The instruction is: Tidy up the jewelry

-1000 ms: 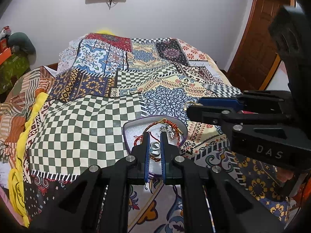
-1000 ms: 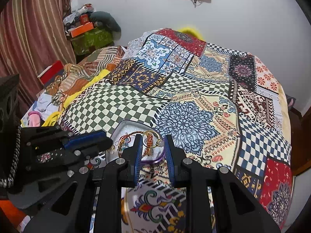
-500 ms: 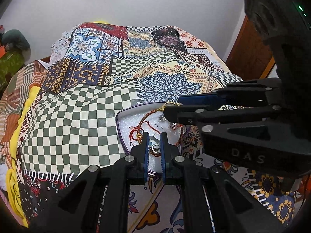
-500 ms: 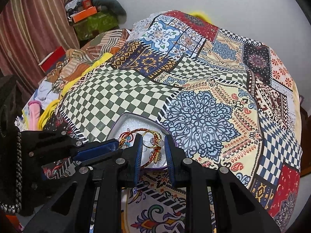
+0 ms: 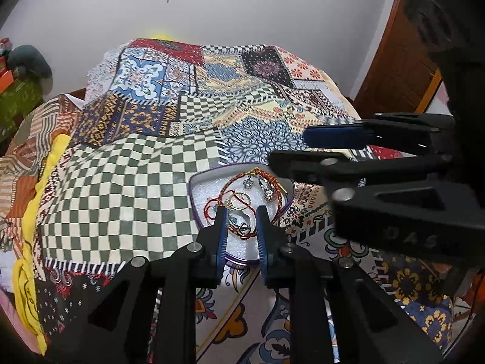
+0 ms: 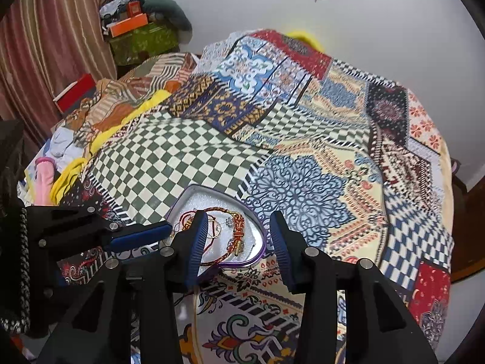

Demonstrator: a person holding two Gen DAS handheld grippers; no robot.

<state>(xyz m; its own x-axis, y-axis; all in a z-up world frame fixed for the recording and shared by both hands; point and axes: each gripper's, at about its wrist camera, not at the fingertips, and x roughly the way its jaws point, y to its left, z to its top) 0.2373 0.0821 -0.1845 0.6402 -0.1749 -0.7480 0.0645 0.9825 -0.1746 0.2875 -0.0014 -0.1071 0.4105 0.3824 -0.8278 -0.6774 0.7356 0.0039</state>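
Note:
A silver heart-shaped tray with a purple rim [image 5: 198, 182] [image 6: 194, 195] lies on the patchwork bedspread. It holds red thread bracelets [image 5: 233, 183] [image 6: 239, 227], gold rings [image 5: 241, 197] and silver earrings [image 5: 266, 192] in a tangle. My left gripper [image 5: 241, 217] is open just above the tray's near part, its fingers on either side of a small ring. My right gripper [image 6: 238, 227] is open wide over the tray's right side, around the red and gold bracelet. Neither gripper holds anything. The right gripper also shows in the left wrist view [image 5: 348, 151], and the left gripper in the right wrist view [image 6: 136, 236].
The patterned bedspread [image 5: 136, 188] [image 6: 303, 151] covers the bed. Piled clothes and boxes [image 6: 136, 30] sit at the left by a curtain. A wooden door [image 5: 403, 69] stands at the right, and a white wall is behind the bed.
Both grippers have opened: the right one widely, the left one a little. Both have come lower and closer over the tray.

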